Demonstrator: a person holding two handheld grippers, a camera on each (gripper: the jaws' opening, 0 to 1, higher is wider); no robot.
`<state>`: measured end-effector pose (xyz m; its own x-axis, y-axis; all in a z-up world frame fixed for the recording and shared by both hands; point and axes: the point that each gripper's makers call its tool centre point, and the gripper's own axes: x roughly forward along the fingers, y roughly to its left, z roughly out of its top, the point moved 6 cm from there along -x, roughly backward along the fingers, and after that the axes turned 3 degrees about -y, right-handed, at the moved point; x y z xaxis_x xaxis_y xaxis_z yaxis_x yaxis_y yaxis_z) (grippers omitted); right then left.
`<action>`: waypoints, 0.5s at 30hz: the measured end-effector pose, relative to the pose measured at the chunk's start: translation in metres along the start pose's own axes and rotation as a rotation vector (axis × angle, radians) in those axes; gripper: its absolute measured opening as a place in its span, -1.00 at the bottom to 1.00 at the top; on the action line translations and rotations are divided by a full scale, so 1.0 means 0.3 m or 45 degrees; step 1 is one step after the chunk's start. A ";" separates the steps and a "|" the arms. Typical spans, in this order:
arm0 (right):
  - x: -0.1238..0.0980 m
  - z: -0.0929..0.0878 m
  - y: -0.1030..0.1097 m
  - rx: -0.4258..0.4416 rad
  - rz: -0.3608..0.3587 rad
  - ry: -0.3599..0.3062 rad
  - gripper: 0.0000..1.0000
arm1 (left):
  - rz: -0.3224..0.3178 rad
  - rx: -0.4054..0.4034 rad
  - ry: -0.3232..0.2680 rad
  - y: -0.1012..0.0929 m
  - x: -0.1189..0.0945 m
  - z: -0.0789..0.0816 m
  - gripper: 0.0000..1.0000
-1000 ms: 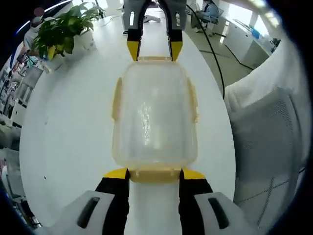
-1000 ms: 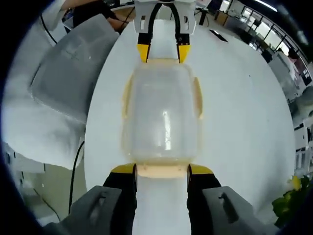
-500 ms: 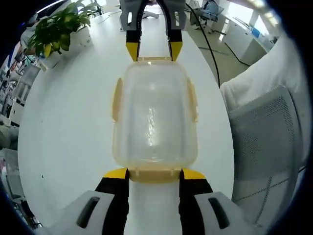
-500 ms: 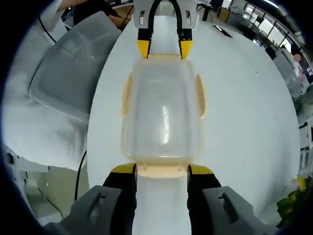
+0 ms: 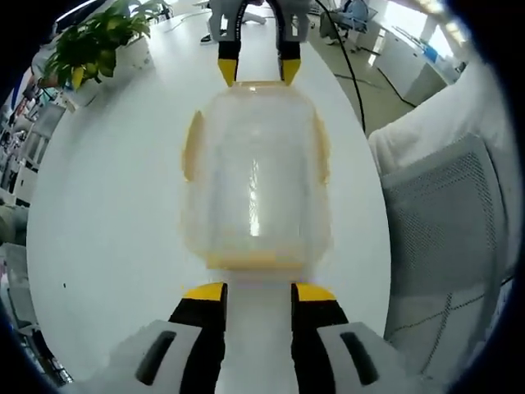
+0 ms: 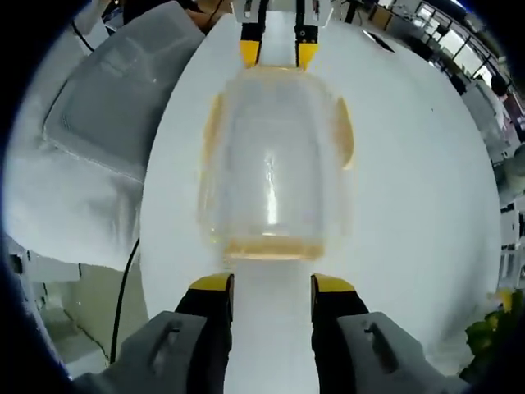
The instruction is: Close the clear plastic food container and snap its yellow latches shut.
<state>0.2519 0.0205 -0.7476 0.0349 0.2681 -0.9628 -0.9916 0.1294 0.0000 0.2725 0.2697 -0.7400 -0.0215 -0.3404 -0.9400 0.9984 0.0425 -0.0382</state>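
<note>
Left gripper view: your left gripper (image 5: 254,293) sat open at bottom centre, container (image 5: 256,176) mid-frame on the white table (image 5: 107,222), right gripper (image 5: 252,70) open at its top end. Plant (image 5: 90,51) upper left.

Right gripper view: your right gripper (image 6: 271,285) was open below the container (image 6: 275,160); left gripper (image 6: 278,52) at top.

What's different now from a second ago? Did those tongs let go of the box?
Both tongs drew back: a gap of white table now separates the left tongs and the right tongs from the end latches of the clear plastic container with yellow latches that their tips flanked before. The container looks blurred. It remains closed on the table between them, jaws still open.
</note>
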 end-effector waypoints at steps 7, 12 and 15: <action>-0.034 -0.137 -0.031 0.409 -0.092 0.070 -0.32 | 0.125 -0.532 -0.069 0.074 -0.060 -0.091 -0.37; -0.084 -0.148 -0.015 0.807 -0.017 -0.030 -0.03 | -0.113 -0.981 -0.242 0.011 -0.089 -0.061 -0.02; -0.115 -0.122 -0.029 0.998 0.008 -0.196 0.12 | -0.204 -1.356 -0.428 0.016 -0.120 -0.018 -0.13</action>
<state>0.2547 -0.0249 -0.7244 0.1031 0.3925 -0.9140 -0.6175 0.7456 0.2506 0.2778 0.2872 -0.7082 0.0309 -0.6427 -0.7655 0.4282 0.7006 -0.5709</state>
